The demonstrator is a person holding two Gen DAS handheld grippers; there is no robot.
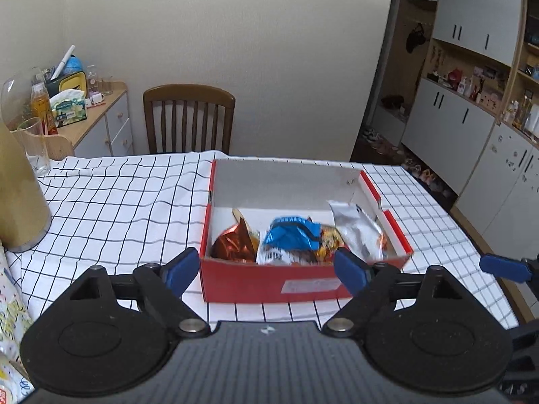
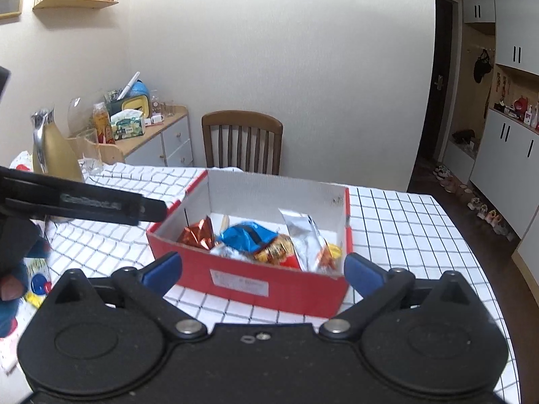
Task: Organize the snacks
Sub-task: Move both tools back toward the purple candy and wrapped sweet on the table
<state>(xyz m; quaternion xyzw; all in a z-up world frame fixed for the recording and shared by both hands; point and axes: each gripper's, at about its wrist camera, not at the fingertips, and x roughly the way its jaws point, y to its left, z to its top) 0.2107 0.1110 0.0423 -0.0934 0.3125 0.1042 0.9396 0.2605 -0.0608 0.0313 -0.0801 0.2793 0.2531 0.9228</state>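
Observation:
A red cardboard box (image 1: 256,284) (image 2: 242,288) with white inner walls stands on the checked tablecloth. Inside lie several snack packets: a copper foil one (image 1: 232,242) (image 2: 197,234), a blue one (image 1: 291,235) (image 2: 247,235), a silver one (image 1: 358,230) (image 2: 305,235) and orange-red ones (image 2: 278,247). My left gripper (image 1: 266,269) is open in front of the box's near wall, nothing between its blue pads. My right gripper (image 2: 262,271) is open too, just short of the box's near corner, empty. One blue fingertip of the right gripper (image 1: 502,267) shows at the right edge of the left wrist view.
A tan jug (image 1: 17,198) (image 2: 55,153) and a drinking glass (image 1: 35,146) stand at the table's left. Colourful packets (image 1: 8,306) (image 2: 35,279) lie at the near left. A wooden chair (image 1: 188,119) (image 2: 242,143) is behind the table, a cluttered sideboard (image 1: 97,114) at left, cabinets (image 1: 471,107) at right.

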